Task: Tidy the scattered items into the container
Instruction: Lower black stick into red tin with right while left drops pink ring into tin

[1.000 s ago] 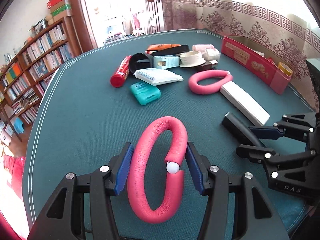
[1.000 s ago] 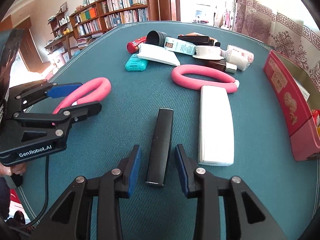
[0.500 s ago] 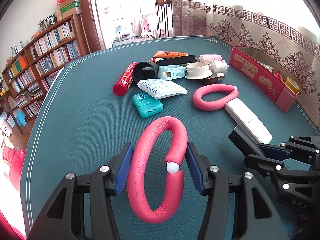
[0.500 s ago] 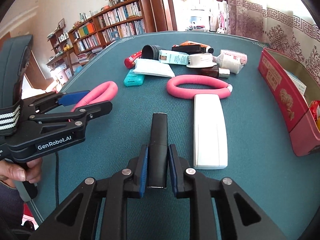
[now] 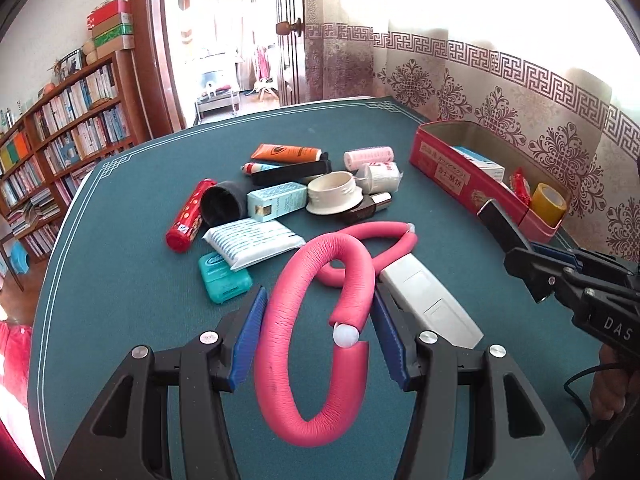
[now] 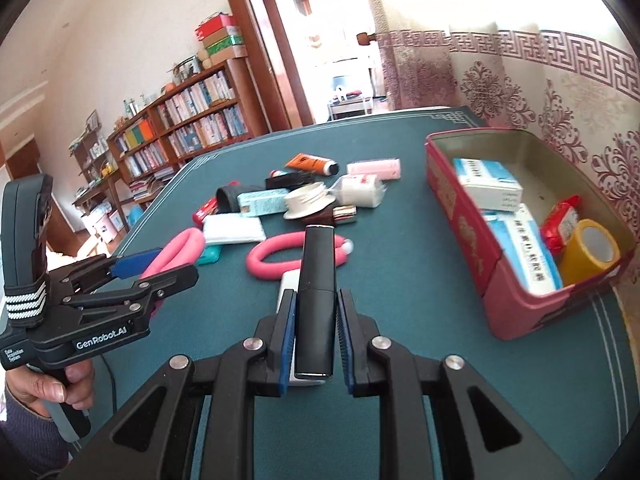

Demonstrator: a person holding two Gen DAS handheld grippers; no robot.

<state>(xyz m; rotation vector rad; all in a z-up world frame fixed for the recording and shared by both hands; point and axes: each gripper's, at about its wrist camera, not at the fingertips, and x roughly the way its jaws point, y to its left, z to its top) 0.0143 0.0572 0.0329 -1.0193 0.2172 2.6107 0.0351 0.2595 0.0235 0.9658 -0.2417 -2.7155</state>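
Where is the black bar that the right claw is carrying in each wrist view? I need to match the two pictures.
Left wrist view: the black bar shows at the right edge, sticking up from the right claw, in front of the red tin.
Right wrist view: it stands at bottom centre, clamped between the blue pads.
Shared landmark: the yellow tape roll inside the tin's near end.

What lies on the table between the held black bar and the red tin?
Only bare green cloth lies between the black bar and the red tin, in the right wrist view.
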